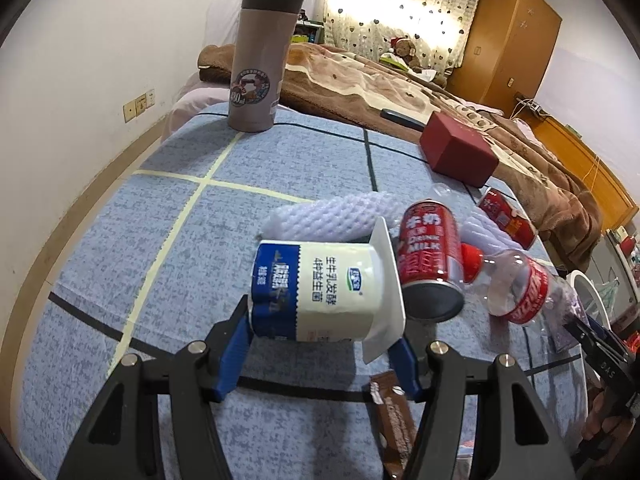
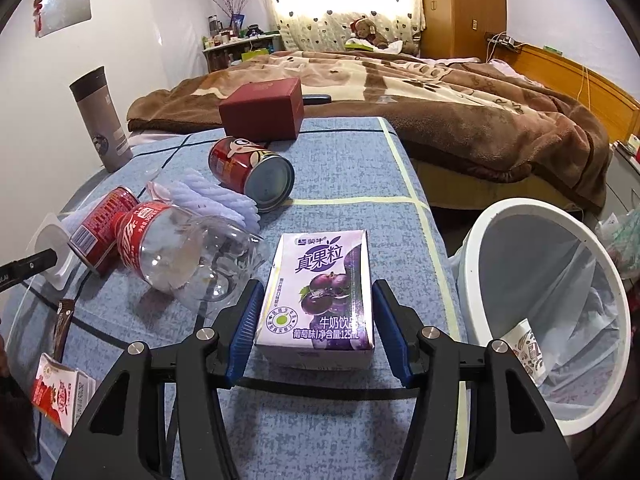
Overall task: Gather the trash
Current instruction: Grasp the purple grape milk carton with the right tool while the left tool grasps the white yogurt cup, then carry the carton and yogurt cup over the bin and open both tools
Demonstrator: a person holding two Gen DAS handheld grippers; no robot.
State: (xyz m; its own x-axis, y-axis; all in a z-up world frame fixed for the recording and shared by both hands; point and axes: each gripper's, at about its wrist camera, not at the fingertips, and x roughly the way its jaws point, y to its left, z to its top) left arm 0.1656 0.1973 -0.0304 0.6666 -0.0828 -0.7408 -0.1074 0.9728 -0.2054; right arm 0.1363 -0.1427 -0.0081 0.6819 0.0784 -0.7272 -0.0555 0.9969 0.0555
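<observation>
My left gripper [image 1: 320, 340] is closed around a white and blue yogurt cup [image 1: 324, 292] lying on its side on the blue tablecloth. My right gripper [image 2: 316, 324] straddles a purple grape milk carton [image 2: 320, 296]; its blue pads stand close beside the carton with a small gap on the right. Beside them lie two red milk cans [image 1: 430, 256] [image 2: 250, 172], a crushed clear bottle [image 2: 180, 248] with a red label, white foam netting [image 1: 332, 216] and a brown wrapper [image 1: 394, 420]. A white lined trash bin [image 2: 548, 308] stands right of the table.
A grey thermos [image 1: 260, 56] stands at the table's far left corner. A dark red box [image 2: 262, 110] sits at the far edge. A small red and white carton [image 2: 60, 396] lies at the near left. A bed with a brown blanket [image 2: 440, 100] lies behind.
</observation>
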